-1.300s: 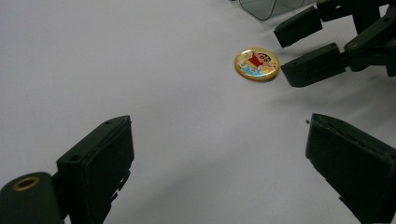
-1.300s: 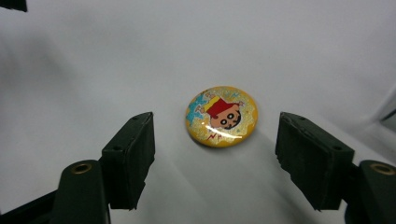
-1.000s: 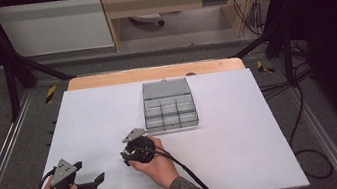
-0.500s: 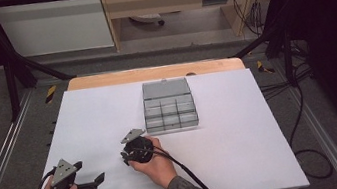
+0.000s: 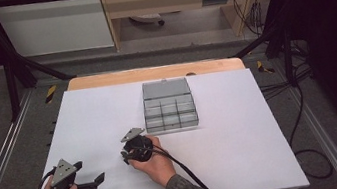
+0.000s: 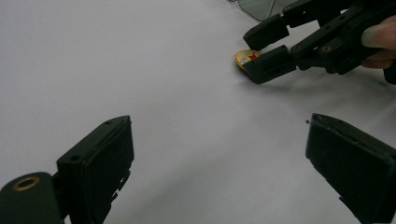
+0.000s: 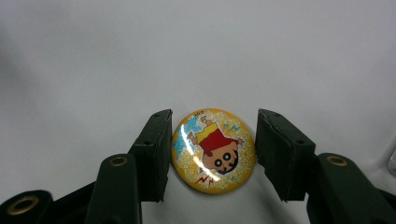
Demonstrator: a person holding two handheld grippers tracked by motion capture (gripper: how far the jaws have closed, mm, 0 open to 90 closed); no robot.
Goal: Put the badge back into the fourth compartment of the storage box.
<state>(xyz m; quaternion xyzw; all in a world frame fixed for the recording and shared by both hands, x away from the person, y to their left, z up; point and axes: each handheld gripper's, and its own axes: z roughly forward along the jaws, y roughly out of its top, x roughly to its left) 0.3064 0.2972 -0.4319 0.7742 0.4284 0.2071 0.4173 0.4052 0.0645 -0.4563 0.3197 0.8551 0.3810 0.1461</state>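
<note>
The right gripper (image 7: 211, 154) is clasping a round cartoon badge (image 7: 214, 150) near the compartment box (image 5: 168, 105); the left gripper (image 6: 224, 172) is resting spread wide.

The white table (image 5: 243, 134) is seen from above, facing forward; each gripper view is set low and close over it, and the badge (image 7: 214, 150) is shared by both.

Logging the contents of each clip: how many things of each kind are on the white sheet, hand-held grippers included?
Round badge: 1
Clear compartment box: 1
Hand-held grippers: 2, the left gripper open over the bare sheet, and the right gripper, whose jaws have just opened a touch, with the badge between them
Total: 4
</note>
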